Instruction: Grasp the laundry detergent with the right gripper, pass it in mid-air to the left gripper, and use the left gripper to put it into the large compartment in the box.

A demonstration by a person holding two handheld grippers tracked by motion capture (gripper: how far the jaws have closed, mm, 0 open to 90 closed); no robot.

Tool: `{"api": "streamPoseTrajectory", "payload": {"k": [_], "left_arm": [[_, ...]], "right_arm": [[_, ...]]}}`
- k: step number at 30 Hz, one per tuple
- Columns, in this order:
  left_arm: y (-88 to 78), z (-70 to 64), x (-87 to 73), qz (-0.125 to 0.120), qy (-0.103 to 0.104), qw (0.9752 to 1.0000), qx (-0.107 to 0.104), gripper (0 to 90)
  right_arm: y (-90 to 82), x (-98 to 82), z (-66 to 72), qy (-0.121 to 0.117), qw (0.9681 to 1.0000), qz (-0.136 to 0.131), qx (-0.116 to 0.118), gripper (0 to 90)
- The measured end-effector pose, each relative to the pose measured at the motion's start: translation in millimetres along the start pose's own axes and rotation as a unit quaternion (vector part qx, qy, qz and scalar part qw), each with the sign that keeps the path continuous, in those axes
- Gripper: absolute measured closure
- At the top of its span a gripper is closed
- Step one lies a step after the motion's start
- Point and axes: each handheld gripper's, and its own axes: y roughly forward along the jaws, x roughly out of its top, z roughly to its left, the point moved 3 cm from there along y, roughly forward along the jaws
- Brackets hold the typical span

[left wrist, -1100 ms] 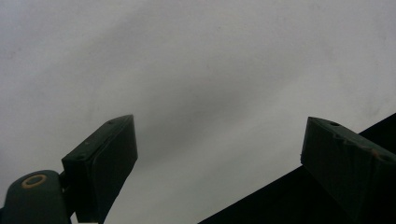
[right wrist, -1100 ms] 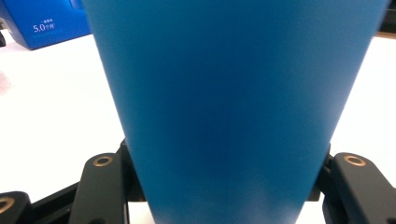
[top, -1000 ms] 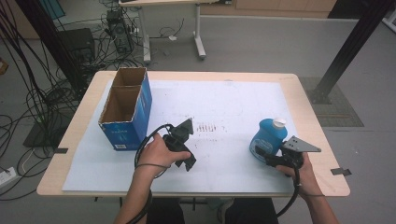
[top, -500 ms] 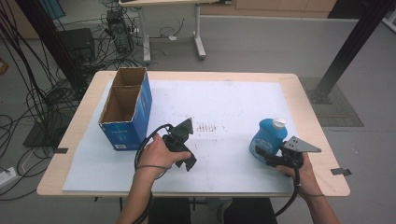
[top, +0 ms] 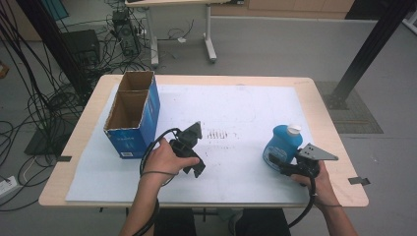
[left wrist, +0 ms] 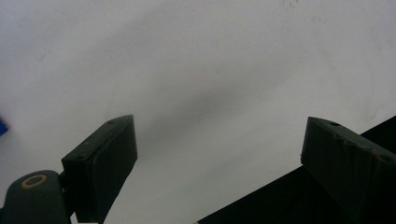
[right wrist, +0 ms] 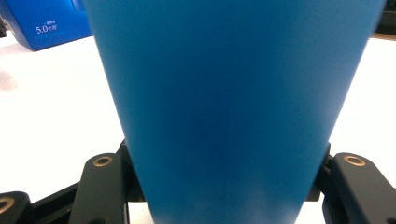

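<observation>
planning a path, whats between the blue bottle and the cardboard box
In the high view, the left gripper with its hand; otherwise bare white sheet between bottle and box.

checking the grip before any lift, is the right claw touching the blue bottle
Touching. In the right gripper view the right claw has its jaws pressed against both sides of the blue bottle, no gap showing.
</observation>
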Motion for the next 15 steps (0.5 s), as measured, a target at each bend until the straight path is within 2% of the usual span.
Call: {"api": "streamPoseTrajectory", "payload": {"k": [9,15], "left_arm": [[-2.8,2.6,5.2,0.000,0.016,0.9999,0.000,11.0],[-12.9,5.9,9.5,-0.004,0.030,0.9995,0.010,11.0]], "right_arm": [[0.4,0.0,-1.4,-0.002,1.0000,-0.003,0.005,39.5],[0.6,1.6,-1.4,-0.006,1.0000,0.002,0.005,39.8]]}}
